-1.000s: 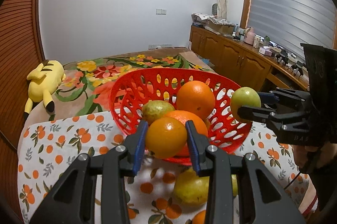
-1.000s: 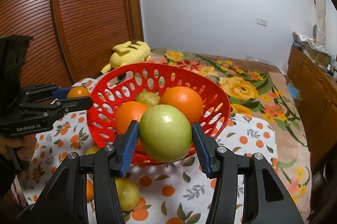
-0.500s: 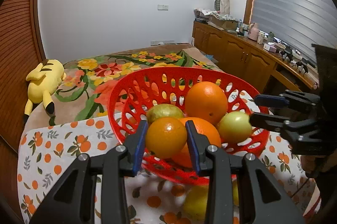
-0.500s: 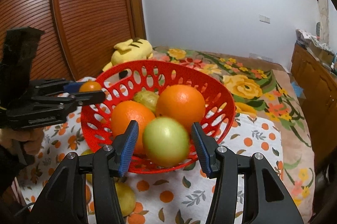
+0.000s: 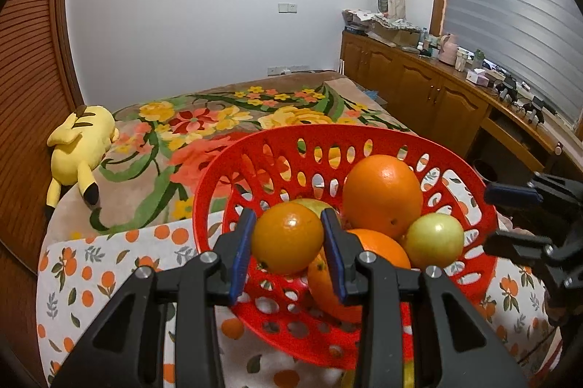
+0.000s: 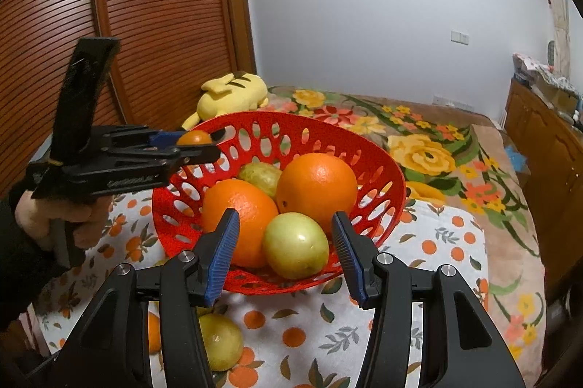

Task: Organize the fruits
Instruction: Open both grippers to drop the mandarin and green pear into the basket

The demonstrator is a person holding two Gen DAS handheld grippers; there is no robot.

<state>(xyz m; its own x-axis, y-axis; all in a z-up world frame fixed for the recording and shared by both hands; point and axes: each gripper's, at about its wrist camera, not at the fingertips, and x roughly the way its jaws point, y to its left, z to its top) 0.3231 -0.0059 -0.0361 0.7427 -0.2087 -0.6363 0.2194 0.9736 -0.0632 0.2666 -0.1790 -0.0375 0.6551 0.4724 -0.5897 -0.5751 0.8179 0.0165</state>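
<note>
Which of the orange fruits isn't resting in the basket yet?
The small orange, clamped between the left gripper jaws over the red basket near rim. The two bigger oranges already lie inside, beside the green fruit.

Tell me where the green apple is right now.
The green apple lies in the red basket, at its near edge against two oranges, between the right gripper's open fingers, which do not touch it.

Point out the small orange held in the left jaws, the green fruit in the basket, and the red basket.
small orange (image 5: 288, 238), left wrist view, middle of its front.
green fruit (image 6: 296, 245), right wrist view, middle of its skin.
red basket (image 6: 395, 176), right wrist view, right rim.
</note>
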